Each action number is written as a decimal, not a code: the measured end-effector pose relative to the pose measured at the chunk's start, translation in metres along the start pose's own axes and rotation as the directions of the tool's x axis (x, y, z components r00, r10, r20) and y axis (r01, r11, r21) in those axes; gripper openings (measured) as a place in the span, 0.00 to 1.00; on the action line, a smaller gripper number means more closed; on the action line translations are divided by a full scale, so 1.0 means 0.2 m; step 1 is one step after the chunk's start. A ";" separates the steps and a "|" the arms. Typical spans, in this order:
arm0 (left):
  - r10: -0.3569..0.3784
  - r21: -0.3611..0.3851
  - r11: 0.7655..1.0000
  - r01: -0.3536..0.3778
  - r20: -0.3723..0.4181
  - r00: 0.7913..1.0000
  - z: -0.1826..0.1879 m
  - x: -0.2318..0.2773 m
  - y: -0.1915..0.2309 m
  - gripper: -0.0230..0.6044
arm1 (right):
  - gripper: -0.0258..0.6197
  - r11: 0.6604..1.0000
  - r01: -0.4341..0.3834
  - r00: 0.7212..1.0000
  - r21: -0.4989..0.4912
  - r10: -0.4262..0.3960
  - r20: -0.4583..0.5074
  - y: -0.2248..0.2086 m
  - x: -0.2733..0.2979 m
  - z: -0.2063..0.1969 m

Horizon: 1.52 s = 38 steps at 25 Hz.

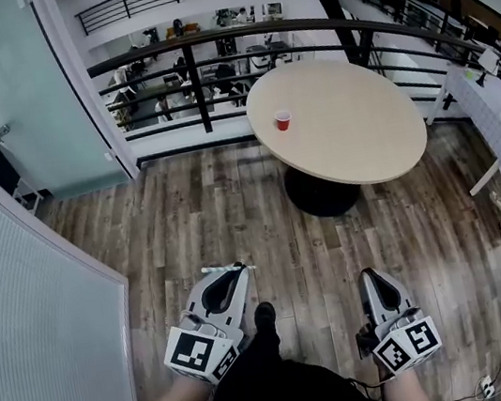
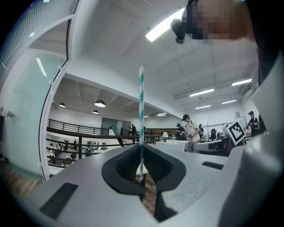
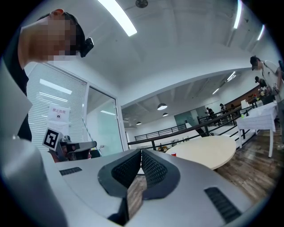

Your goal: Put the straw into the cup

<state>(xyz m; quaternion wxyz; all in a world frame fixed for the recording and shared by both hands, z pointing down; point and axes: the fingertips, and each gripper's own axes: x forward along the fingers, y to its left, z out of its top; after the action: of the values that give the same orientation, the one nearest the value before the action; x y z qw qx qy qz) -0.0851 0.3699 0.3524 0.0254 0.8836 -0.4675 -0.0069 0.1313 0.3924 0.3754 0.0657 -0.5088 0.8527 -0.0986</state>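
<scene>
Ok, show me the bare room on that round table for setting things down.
Nearly all of the round table is bare: only the red cup stands on it, near the left edge by the railing. The middle, right half and near edge are free. The wooden floor in front of it is open too.
</scene>
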 end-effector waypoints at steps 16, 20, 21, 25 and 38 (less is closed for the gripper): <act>-0.038 -0.038 0.999 0.038 -0.016 0.999 0.04 0.77 0.59 0.08 | 0.08 0.997 0.071 0.997 -0.002 -0.071 -0.019 -0.43 0.81 0.12; -0.067 -0.047 0.997 0.067 -0.010 0.998 0.06 0.92 0.74 0.08 | 0.07 0.996 0.086 0.996 -0.011 -0.086 -0.023 -0.48 1.02 0.16; -0.070 -0.048 0.996 0.070 -0.008 0.998 0.06 0.96 0.78 0.08 | 0.07 0.996 0.087 0.996 -0.015 -0.087 -0.025 -0.49 1.07 0.16; -0.075 -0.064 0.995 0.074 -0.015 0.997 0.04 1.08 0.89 0.08 | 0.08 0.996 0.089 0.995 -0.014 -0.089 -0.033 -0.54 1.23 0.16; -0.050 -0.087 0.995 0.047 -0.038 0.998 -0.05 1.63 1.11 0.08 | 0.07 0.999 0.037 0.996 -0.005 -0.037 -0.078 -0.93 1.73 0.14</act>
<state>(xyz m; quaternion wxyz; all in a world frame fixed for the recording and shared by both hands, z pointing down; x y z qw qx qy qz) -0.0841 -0.0235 0.3772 0.0724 0.8928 -0.4445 -0.0099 0.1324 -0.0013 0.3881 0.0296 -0.5203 0.8452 -0.1183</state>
